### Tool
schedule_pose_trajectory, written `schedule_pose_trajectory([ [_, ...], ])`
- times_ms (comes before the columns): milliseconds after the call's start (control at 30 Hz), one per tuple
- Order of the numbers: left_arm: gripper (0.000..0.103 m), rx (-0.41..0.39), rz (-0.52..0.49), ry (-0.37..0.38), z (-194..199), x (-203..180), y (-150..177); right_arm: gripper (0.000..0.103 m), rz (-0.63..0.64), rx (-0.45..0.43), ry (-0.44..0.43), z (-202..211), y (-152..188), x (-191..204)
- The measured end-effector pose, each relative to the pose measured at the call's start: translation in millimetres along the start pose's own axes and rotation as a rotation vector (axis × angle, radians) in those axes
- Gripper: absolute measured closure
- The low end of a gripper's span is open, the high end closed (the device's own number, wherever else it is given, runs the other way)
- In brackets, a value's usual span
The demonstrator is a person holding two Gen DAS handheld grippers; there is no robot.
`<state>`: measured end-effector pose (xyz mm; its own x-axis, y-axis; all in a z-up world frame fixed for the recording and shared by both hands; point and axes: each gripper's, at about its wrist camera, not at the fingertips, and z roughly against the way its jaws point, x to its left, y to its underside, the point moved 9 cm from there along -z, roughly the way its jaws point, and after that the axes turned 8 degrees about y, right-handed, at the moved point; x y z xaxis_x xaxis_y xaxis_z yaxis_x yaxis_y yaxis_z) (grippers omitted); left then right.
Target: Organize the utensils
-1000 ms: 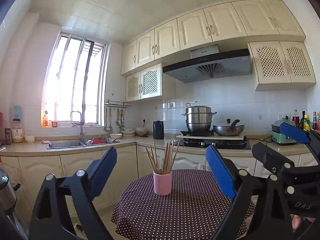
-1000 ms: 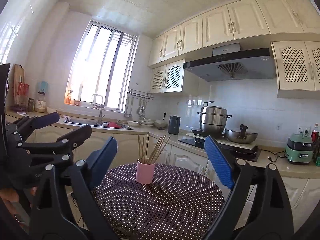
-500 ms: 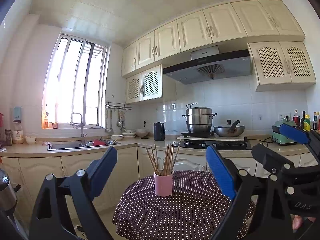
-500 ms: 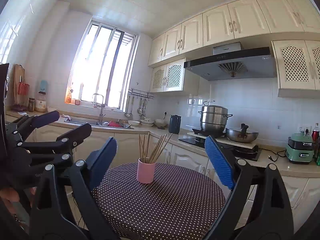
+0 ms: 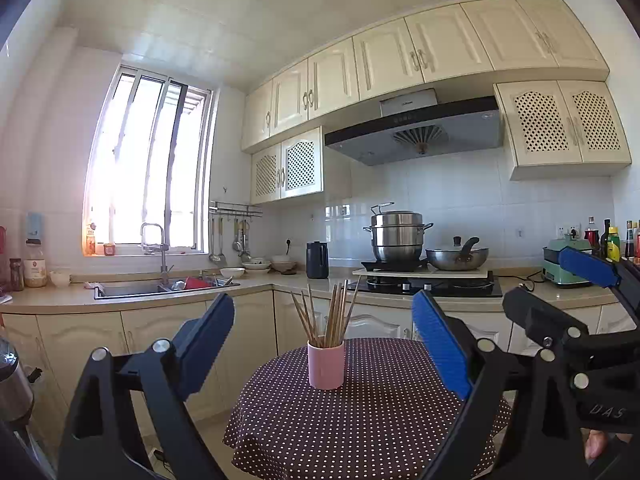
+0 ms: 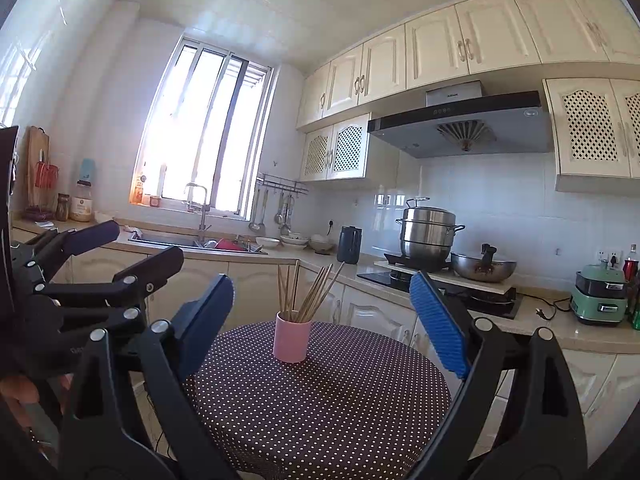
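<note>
A pink cup holding several wooden chopsticks stands upright near the far side of a round table with a dark polka-dot cloth. My left gripper hovers level before the table, open, nothing between its blue pads. To its right my right gripper shows, also open. In the right wrist view the cup and chopsticks sit ahead of the right gripper, which is open and empty. The left gripper is at the left edge, and both are well short of the cup.
Behind the table runs an L-shaped kitchen counter with a sink, a dark kettle, a hob with a steel steamer pot and a wok. A green appliance and bottles stand at the right.
</note>
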<state>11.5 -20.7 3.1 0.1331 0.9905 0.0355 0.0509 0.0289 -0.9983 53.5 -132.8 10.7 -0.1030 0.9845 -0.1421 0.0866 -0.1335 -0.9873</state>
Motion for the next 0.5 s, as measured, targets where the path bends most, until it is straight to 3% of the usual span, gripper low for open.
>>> schedule_pose_trajectory([
  [500, 0.014, 0.003, -0.002, 0.002, 1.4, -0.9, 2.1, 0.014, 0.002, 0.000, 0.003, 1.4, 1.6, 0.3],
])
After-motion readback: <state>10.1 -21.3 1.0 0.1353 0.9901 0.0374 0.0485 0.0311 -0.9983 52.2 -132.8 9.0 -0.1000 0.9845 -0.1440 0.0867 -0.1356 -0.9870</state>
